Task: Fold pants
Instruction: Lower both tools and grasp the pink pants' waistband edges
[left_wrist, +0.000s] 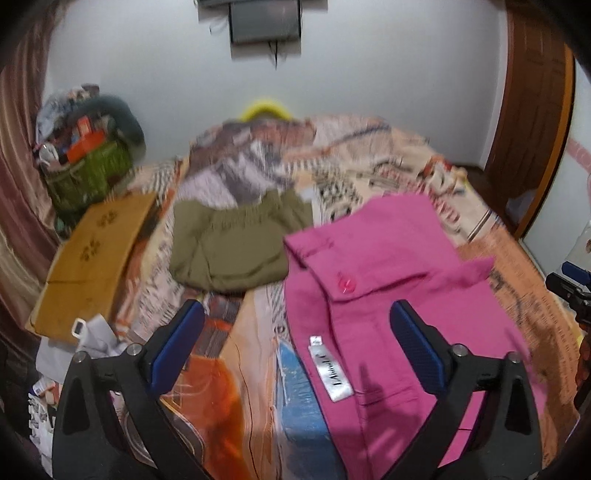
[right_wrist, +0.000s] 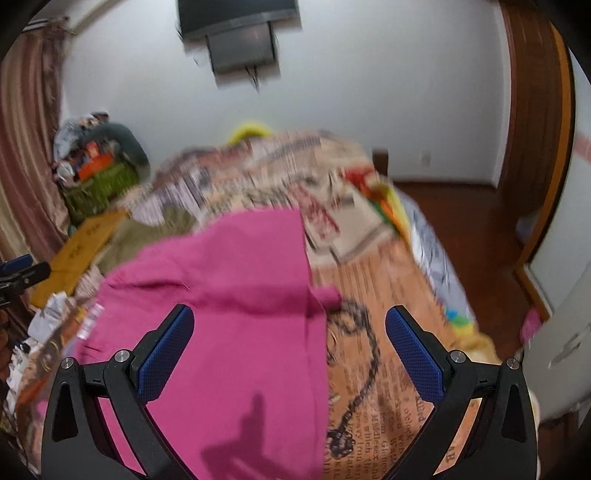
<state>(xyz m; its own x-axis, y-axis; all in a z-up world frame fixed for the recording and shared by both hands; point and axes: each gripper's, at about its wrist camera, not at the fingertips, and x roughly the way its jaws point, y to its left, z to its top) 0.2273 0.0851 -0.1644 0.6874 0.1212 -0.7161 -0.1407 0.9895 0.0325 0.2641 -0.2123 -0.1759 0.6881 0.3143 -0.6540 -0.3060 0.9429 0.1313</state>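
Two grippers hover over the bed, both with fingers spread wide and nothing between them. Left gripper (left_wrist: 297, 325) sits above the near left part of the pink pants (left_wrist: 388, 266), one finger over the bedsheet (left_wrist: 236, 354), the other over pink cloth. Right gripper (right_wrist: 290, 332) hangs over the pants' right edge, left finger above pink cloth, right finger above the printed sheet. No contact with the fabric visible in either view.

Pink pants (right_wrist: 236, 277) lie spread on the bed, waist end near, white label (left_wrist: 330, 369) showing inside the waistband, pink button (left_wrist: 345, 284) on a turned-over flap. One corner on the right sticks out loose and rumpled. Not folded yet as far as I can judge; whole fold is left, starting with a grasp of the near edge.

Just beyond on the left, olive pants (left_wrist: 232, 247) lie in a compact bundle, look already folded. Tan cardboard box (left_wrist: 92, 258) beside them at the bed's left edge. Green basket (left_wrist: 88, 177) of clutter further back by the curtain. Dark wall-mounted screen (left_wrist: 264, 22) on the far white wall. Both views motion-blurred, fine detail uncertain.
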